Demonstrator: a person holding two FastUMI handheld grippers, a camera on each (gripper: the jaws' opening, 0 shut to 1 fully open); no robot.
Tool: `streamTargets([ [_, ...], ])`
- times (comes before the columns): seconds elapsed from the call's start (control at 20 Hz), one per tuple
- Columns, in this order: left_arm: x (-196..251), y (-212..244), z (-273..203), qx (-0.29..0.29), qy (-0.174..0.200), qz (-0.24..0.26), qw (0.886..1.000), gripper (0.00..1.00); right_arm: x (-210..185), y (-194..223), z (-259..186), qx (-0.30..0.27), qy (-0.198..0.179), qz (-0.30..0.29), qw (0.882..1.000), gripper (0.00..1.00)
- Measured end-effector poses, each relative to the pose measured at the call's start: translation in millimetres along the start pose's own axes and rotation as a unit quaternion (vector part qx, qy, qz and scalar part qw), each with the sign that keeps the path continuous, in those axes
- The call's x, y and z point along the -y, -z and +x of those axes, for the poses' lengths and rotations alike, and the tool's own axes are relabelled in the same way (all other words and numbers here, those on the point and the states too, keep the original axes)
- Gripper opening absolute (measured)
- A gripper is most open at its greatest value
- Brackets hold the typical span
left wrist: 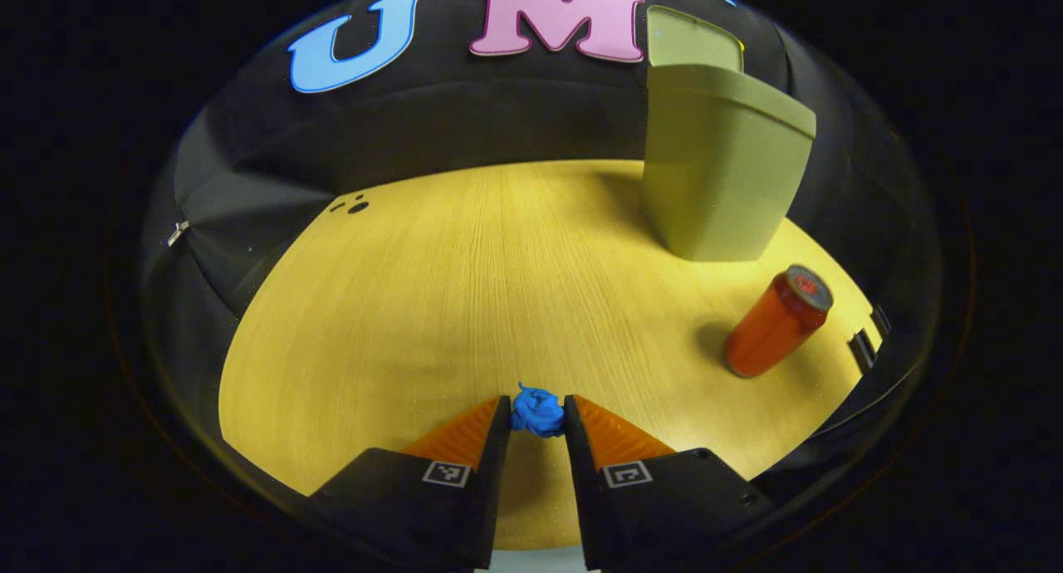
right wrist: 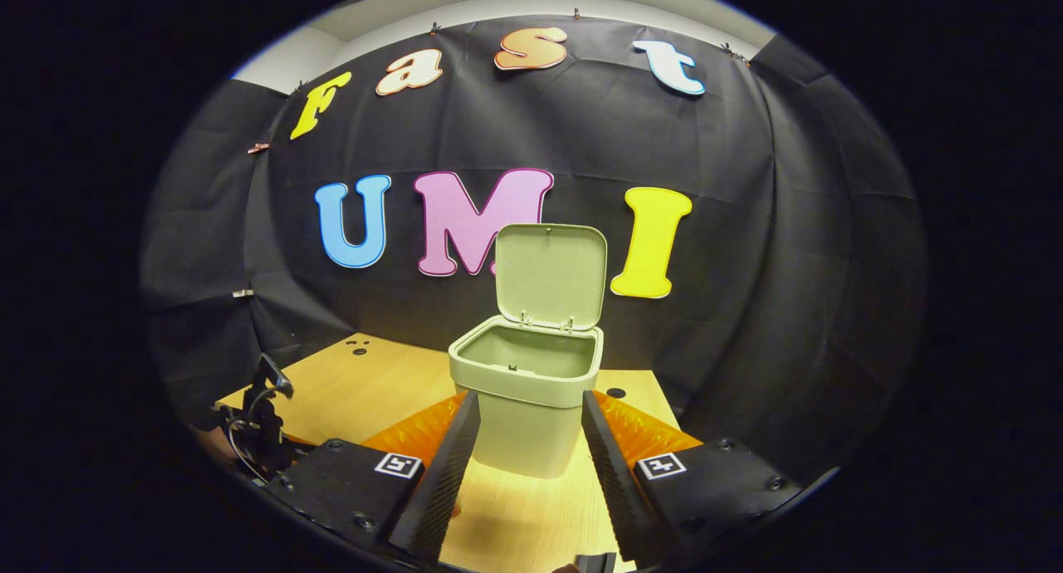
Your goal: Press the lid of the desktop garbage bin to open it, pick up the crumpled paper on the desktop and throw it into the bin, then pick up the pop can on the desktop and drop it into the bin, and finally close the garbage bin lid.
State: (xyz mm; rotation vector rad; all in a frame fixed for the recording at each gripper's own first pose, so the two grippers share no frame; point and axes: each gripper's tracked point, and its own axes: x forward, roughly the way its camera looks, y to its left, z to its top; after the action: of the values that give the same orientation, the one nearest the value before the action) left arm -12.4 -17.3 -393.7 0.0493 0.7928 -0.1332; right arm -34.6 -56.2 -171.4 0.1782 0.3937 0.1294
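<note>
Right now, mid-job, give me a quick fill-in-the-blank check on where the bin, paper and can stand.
1. The lid of the garbage bin stands ____.
2. The left gripper has its fingers pressed on the crumpled ____, blue in colour.
3. The pop can stands on the ____, beside the bin.
4. The right gripper holds nothing; its jaws are ____.

Missing words: open; paper; table; open
</note>
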Motion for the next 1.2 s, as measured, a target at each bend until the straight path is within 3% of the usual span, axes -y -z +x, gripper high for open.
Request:
streamTargets([
  [0.35,17.9,-113.1,-35.7,0.091,0.029,0.003,0.995,0.43,-4.0,-0.2,5.4,0.003,-0.004,0.001,1.0,0.79],
  [0.45,28.1,-151.2,-46.5,0.117,0.043,0.01,0.992,0.39,-3.1,-1.8,5.8,0.005,-0.001,0.004,1.0,0.79],
  [0.5,33.9,-170.4,-51.0,0.129,0.051,0.014,0.99,0.43,-1.9,-0.7,5.6,0.006,0.001,0.005,1.0,0.79],
  [0.7,60.5,-234.6,-61.0,0.175,0.082,0.032,0.981,0.43,1.7,2.4,4.2,0.003,0.01,0.004,1.0,0.79],
  [1.2,143.7,-326.0,-45.2,0.234,0.163,0.067,0.956,0.43,24.5,4.2,-6.9,0.002,0.046,0.008,0.999,0.78],
])
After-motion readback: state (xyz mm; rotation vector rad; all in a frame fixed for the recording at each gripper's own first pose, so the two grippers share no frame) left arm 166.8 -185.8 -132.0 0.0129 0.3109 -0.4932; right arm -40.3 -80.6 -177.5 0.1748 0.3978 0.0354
